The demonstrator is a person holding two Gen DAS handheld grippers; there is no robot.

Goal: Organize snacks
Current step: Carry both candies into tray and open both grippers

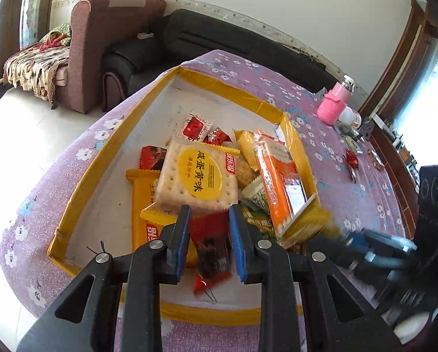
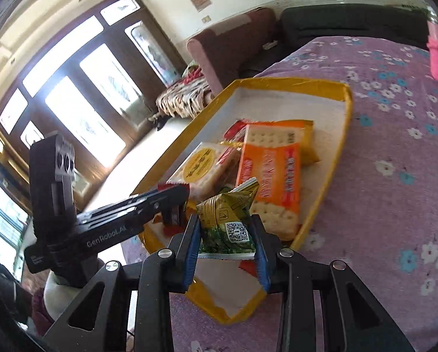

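Observation:
A shallow yellow-rimmed box (image 1: 101, 158) on the purple flowered table holds several snack packs: a cracker pack with a yellow circle (image 1: 197, 177), an orange cracker pack (image 1: 277, 182), small red packs (image 1: 194, 126). My left gripper (image 1: 208, 214) is shut on a red snack pack (image 1: 211, 252) over the box's near end. My right gripper (image 2: 226, 228) is shut on a green and gold snack pack (image 2: 227, 217) just above the box (image 2: 340, 152); the orange cracker pack (image 2: 270, 173) lies beyond it. The left gripper shows at the left of the right wrist view (image 2: 160, 202).
A pink bottle (image 1: 335, 102) and small items, including loose red candies (image 1: 351, 160), sit on the table at the far right. Sofas (image 1: 189, 38) stand beyond the table's far edge. The purple cloth (image 2: 395, 176) extends to the right of the box.

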